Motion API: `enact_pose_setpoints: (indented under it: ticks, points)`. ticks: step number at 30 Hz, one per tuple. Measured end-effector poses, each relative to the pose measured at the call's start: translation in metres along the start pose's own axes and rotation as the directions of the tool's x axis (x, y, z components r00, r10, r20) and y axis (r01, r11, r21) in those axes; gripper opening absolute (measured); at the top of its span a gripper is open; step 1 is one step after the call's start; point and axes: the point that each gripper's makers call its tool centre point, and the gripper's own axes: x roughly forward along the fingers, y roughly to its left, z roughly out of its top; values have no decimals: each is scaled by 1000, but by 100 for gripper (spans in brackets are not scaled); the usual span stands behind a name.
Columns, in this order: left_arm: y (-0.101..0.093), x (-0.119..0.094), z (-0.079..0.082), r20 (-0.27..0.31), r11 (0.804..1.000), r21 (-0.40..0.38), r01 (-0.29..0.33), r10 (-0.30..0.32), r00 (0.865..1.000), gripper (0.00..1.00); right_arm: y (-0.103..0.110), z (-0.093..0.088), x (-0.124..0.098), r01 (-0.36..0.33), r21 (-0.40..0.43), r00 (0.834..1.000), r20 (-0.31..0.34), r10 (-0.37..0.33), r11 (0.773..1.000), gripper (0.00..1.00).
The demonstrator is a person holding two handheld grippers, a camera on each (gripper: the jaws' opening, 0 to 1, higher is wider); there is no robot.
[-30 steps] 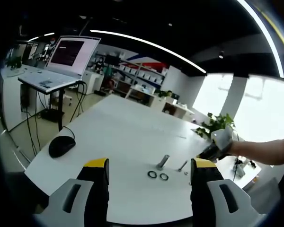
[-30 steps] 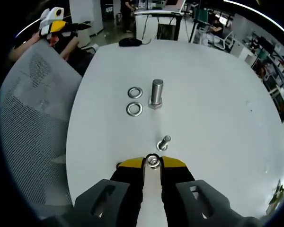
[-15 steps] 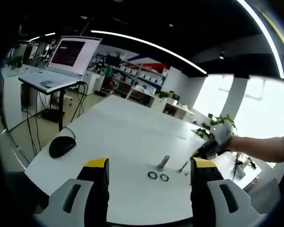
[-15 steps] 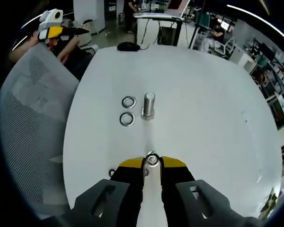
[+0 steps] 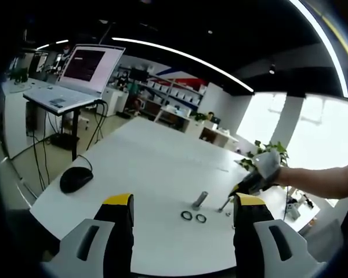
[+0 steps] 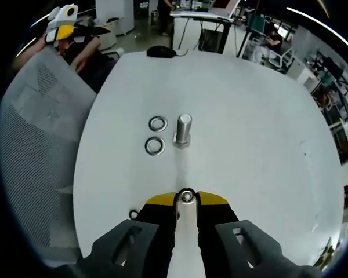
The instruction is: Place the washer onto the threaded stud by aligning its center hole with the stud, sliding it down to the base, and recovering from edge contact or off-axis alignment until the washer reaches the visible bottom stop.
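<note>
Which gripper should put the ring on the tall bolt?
Right. The right gripper already pinches a washer, and the upright stud stands straight ahead of it. The left gripper is open and empty, farther back.

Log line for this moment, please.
right tool: shut on washer | left tool: open, idle | two washers beside upright bolt | table

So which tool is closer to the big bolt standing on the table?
The right. The right tool, shut on a washer, hovers just before the upright bolt. The left tool stays back at the table's edge, open.
</note>
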Motion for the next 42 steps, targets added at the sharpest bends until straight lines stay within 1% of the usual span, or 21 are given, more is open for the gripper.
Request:
enact_pose_setpoints:
  ticks: [7,19,27,29,30,33,36,42]
  points:
    - [1,0,0,2,1000,-2,-3,3,1000,69,1,-3,3,-11,-4,1000,-12,11,1000,14]
    - [2,1,0,-2,1000,-3,-6,6,1000,69,2,-8,17,-36,-4,999,-37,36,999,14]
    - [2,1,-2,-12,1000,-2,-11,11,1000,69,5,-16,29,-60,0,997,-56,60,998,14]
    - [4,2,-4,-25,1000,-2,-19,19,1000,69,5,-16,32,-66,3,996,-56,66,998,14]
    - [4,2,-4,-24,1000,-2,-19,19,1000,69,5,-17,33,-67,16,996,-54,68,998,14]
    - [5,1,-2,-14,1000,-9,-21,21,1000,69,6,-18,37,-76,16,996,-56,76,997,14]
    - [5,1,-4,-25,1000,-3,-18,18,1000,68,7,-18,38,-80,10,995,-63,81,997,14]
    - [5,1,-4,-27,1000,-3,-18,18,999,68,7,-21,42,-84,21,994,-64,85,996,14]
